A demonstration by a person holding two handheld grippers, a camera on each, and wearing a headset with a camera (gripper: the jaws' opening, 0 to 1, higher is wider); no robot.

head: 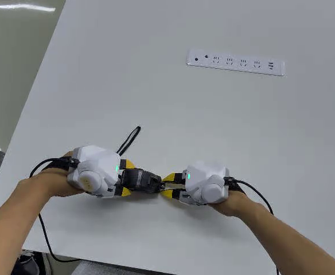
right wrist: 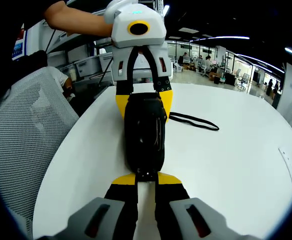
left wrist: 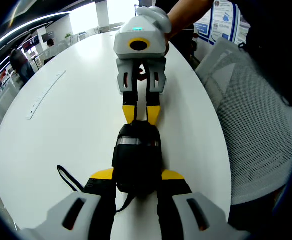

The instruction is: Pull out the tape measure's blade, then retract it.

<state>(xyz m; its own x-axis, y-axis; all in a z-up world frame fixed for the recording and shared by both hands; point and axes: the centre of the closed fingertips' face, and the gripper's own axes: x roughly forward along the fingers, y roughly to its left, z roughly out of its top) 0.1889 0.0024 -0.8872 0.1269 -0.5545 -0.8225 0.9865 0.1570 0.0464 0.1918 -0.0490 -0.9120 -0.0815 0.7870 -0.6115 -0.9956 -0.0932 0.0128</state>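
Head view: a wide white table point(head: 213, 126) spreads open beyond the grippers, its near edge close by and a power strip point(head: 235, 62) far off. The left gripper point(head: 125, 179) clamps the tape measure point(head: 141, 180) on the table; the right gripper point(head: 168, 185) pinches its blade tip point(right wrist: 146, 176).

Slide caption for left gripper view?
Left gripper holds the black tape measure; right gripper pinches its front end, blade not yet drawn.

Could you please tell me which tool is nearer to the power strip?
Right. The right tool sits below and slightly left of the power strip in the head view; the left tool lies farther left.
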